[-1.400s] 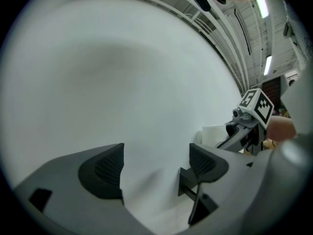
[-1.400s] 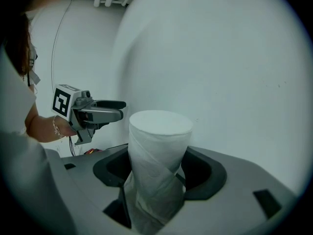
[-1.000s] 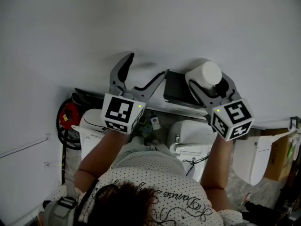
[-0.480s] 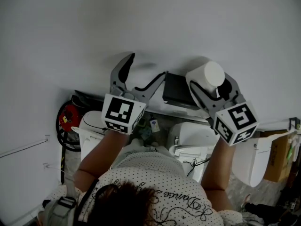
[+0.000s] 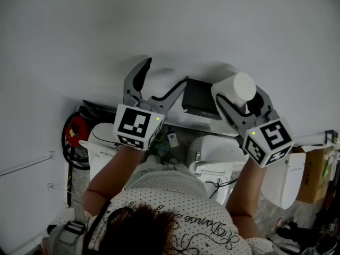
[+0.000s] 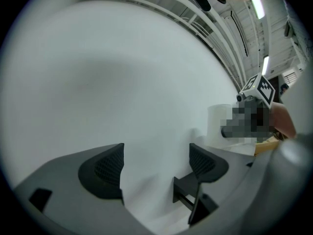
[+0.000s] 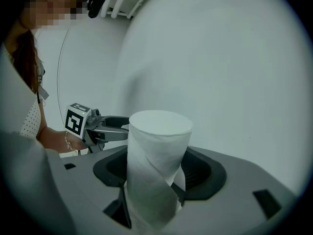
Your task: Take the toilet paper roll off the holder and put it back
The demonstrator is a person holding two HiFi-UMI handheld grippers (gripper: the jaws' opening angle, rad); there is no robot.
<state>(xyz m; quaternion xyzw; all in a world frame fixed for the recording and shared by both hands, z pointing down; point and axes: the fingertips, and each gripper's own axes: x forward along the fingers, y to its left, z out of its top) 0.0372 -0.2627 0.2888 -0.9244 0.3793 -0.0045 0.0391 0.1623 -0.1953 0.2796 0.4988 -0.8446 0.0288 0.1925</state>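
Right tongs point(image 5: 239, 101) clamp toilet paper roll point(image 5: 234, 86); left tongs point(image 5: 166, 73) spread, empty.

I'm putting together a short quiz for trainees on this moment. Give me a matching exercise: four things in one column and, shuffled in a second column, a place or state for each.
Things:
1. left gripper
2. right gripper
3. toilet paper roll
4. holder

Places and states:
A. dark, on the wall between the two grippers
B. white, held between two jaws
C. jaws apart, gripping nothing
D. closed on the roll

Pairs: 1-C, 2-D, 3-B, 4-A
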